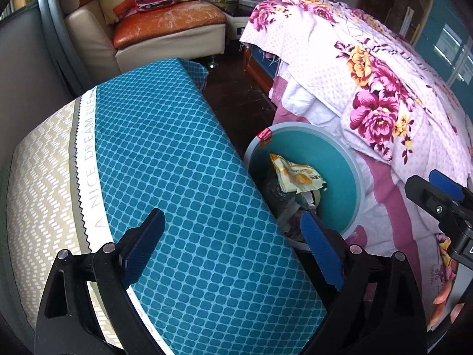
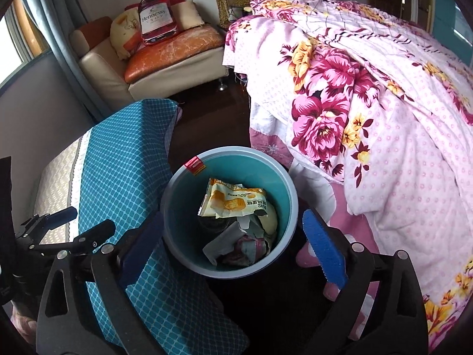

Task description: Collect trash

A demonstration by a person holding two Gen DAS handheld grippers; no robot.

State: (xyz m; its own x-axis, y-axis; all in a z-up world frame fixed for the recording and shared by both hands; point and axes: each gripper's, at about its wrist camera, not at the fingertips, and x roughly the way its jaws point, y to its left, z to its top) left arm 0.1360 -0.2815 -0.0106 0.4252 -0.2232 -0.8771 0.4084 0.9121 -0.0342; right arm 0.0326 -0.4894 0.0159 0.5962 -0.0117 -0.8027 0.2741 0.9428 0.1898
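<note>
Teal plastic forms the inside of the round trash bin (image 2: 266, 177), which stands on the dark floor (image 2: 212, 124) at the centre of the right wrist view. Right gripper (image 2: 233, 245): tilted steeply downward above the bin, jaws spread wide to either side of its rim, nothing between the blue pads (image 2: 323, 251). Left gripper (image 1: 233, 254): likewise angled down, jaws spread and empty, hovering over a teal lattice-patterned cushion (image 1: 177, 162) (its cream edge band carries printed lettering); the bin shows just right of centre in that view.

Inside the bin, a crumpled yellow-and-white snack wrapper (image 2: 233, 202) lies on top, its long axis running roughly left to right across the frame, printed side up. Grey and pinkish paper scraps (image 2: 239, 245) lie beneath it, toward the lower rim. A small red label (image 2: 195, 165) sits on the upper-left rim.

Surroundings: a bed with a pink floral quilt (image 2: 369, 103) fills the right half of both views, its hem hanging beside the bin. At upper left stands a cream armchair (image 2: 112, 71) with an orange seat, holding pillows and a bottle-shaped cushion (image 2: 155, 19).
</note>
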